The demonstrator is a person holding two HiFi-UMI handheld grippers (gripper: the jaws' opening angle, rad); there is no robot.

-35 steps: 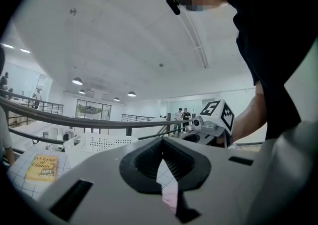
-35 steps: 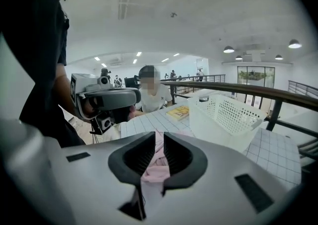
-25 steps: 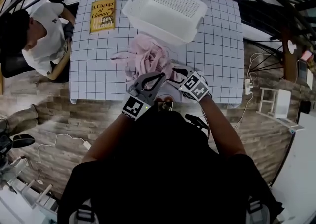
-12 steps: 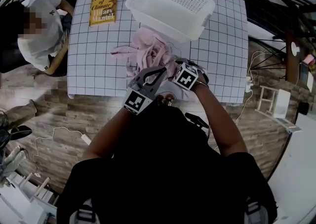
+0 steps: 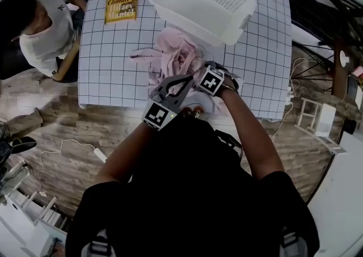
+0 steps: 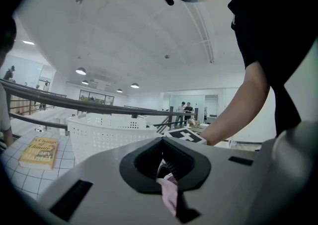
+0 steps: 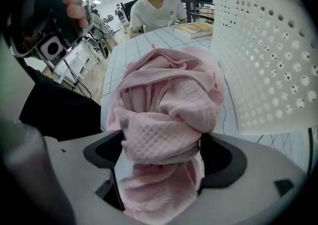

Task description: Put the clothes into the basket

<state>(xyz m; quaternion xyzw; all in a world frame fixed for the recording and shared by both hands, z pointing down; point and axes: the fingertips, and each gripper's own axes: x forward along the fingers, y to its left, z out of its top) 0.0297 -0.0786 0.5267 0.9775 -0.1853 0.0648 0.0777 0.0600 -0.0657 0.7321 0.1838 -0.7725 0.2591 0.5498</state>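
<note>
A heap of pink clothes (image 5: 173, 51) lies on the gridded table just in front of the white perforated basket (image 5: 193, 23). My right gripper (image 5: 197, 73) points steeply down into the heap. Its jaws have just been opening and now stand wide, with a thick wad of pink waffle cloth (image 7: 166, 119) filling the gap between them (image 7: 160, 163). My left gripper (image 5: 182, 84) sits beside it, nearly level, pointing at the basket (image 6: 99, 132). It is shut (image 6: 166, 177) on a small fold of pink cloth (image 6: 170, 194).
A yellow book (image 5: 121, 1) lies at the table's far left corner. A person in a white shirt (image 5: 42, 34) sits at the table's left side. The basket's wall (image 7: 268, 60) stands close on the right of the right gripper. Railings and cables surround the table.
The right gripper has dropped and tipped downward onto the pink heap, and its jaws have spread around a wad of cloth. The left gripper has sunk a little.
</note>
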